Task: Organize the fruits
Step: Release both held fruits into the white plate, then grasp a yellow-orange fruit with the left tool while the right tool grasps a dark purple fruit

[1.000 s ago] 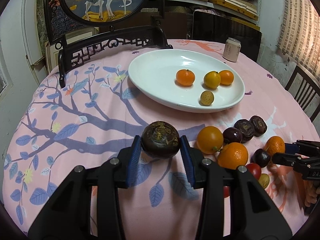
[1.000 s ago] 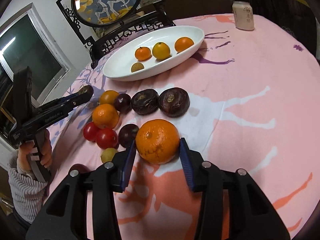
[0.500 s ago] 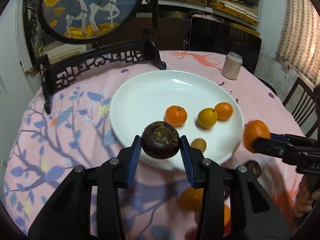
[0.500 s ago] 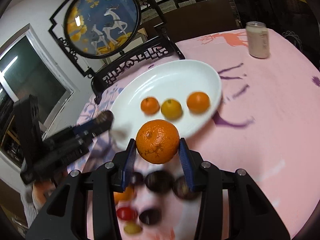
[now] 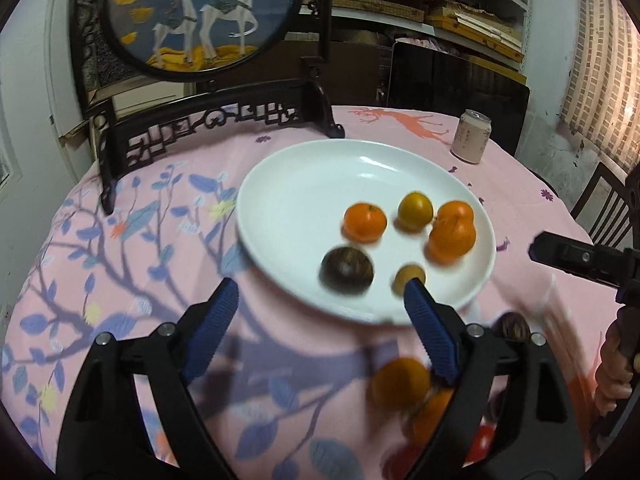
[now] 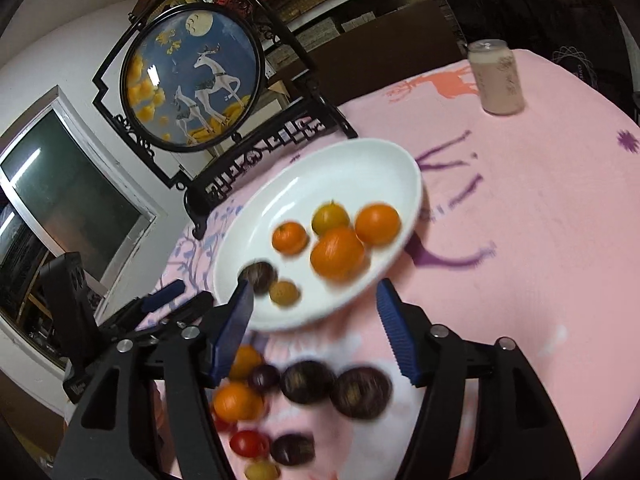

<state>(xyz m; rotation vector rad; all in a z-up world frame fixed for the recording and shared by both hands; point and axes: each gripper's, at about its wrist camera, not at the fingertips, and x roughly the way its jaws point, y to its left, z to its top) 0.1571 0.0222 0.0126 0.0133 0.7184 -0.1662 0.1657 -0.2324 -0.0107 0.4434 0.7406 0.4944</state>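
Note:
The white plate (image 5: 304,184) holds a dark round fruit (image 5: 346,270), a large orange (image 5: 452,239), smaller oranges (image 5: 365,222), a yellow fruit (image 5: 415,210) and a small tan fruit (image 5: 408,276). My left gripper (image 5: 322,312) is open and empty just in front of the plate. My right gripper (image 6: 314,320) is open and empty at the plate's (image 6: 360,160) near rim; the large orange (image 6: 337,254) lies on the plate beyond it. Loose fruits lie on the cloth: oranges (image 6: 238,402), dark fruits (image 6: 360,392), tomatoes (image 6: 249,443).
A carved black stand with a round deer picture (image 5: 200,12) stands behind the plate. A drink can (image 5: 471,136) stands at the far right. A chair back (image 5: 604,196) shows past the table's right edge. The pink cloth (image 6: 520,220) is bare to the right.
Both grippers opened and let go: the dark fruit and the large orange now lie on the plate. Both grippers have drawn back a little toward me.

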